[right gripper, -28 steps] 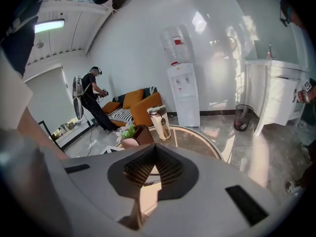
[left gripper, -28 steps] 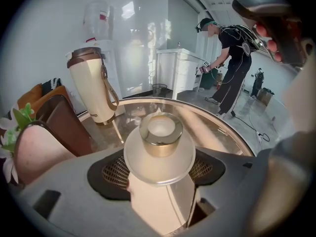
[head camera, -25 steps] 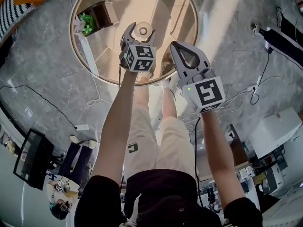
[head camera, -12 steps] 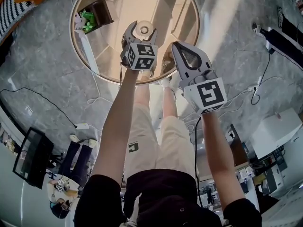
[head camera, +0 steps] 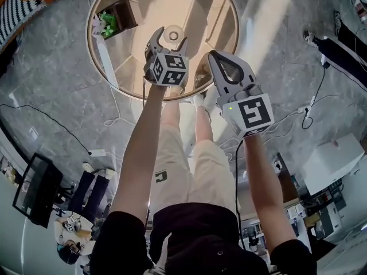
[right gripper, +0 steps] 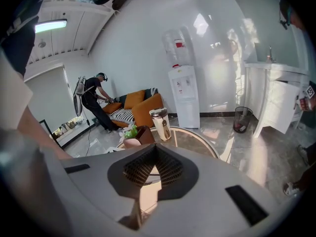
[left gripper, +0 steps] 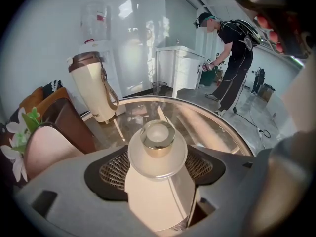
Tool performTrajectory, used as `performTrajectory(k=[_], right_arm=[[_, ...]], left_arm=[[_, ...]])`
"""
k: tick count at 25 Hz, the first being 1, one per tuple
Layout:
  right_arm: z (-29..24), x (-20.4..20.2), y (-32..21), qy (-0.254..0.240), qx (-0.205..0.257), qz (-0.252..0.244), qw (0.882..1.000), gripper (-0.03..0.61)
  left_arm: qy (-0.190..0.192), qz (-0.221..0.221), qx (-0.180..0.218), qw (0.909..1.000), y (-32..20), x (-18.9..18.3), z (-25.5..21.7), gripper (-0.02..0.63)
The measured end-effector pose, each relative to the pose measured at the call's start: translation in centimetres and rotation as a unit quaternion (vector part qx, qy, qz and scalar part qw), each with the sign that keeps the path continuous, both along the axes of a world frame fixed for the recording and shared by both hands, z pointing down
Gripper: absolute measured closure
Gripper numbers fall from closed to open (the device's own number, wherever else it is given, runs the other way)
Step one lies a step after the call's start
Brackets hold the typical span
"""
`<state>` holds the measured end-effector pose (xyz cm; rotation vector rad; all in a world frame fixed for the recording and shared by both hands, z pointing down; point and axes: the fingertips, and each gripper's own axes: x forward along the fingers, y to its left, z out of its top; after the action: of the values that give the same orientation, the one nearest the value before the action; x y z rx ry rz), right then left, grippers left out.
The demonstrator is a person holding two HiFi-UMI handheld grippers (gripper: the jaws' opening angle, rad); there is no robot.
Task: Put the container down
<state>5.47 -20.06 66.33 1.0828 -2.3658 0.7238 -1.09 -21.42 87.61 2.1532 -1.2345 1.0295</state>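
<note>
Clamping the frosted container (left gripper: 157,149) by its body, the left hand-held gripper (head camera: 170,38) is hovering it upright over the glass tabletop (head camera: 129,50), ready for lowering. The right hand-held gripper (head camera: 214,56) is idling at the tabletop's near rim, jaws pressed together, empty.

The glass counter (left gripper: 212,127) lies bare ahead and to the right of the left tongs (head camera: 171,37), which grip the frosted container (left gripper: 157,154). Its left side is taken up by a brown box (left gripper: 64,127) (flowers beside it), with a tall cream tumbler (left gripper: 94,90) behind. The right tongs (head camera: 214,56), closed on nothing, hang over the near right rim, with open floor to their right.
</note>
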Motion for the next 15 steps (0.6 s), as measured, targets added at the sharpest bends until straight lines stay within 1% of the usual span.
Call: performTrajectory(k=[3, 8, 11, 15], right_arm=[[-0.4, 0.5, -0.1, 0.0, 0.004, -0.001, 1.0, 0.575], [-2.2, 0.9, 0.6, 0.001, 0.015, -0.011, 1.0, 0.575], [-3.7, 0.9, 1.8, 0.0, 0.021, -0.018, 1.0, 0.575], [-5.6, 1.1, 2.3, 0.0, 0.038, -0.032, 0.999, 0.575]], left_arm=[[-0.005, -0.002, 0.01, 0.9999, 0.2, -0.3, -0.9, 0.269], [-0.02, -0.019, 0.023, 0.9994, 0.8, -1.4, -3.0, 0.268], [-0.018, -0.033, 0.029, 0.9989, 1.6, -1.7, -4.7, 0.268], [-0.018, -0.048, 0.049, 0.9975, 1.3, -2.0, -7.2, 0.268]])
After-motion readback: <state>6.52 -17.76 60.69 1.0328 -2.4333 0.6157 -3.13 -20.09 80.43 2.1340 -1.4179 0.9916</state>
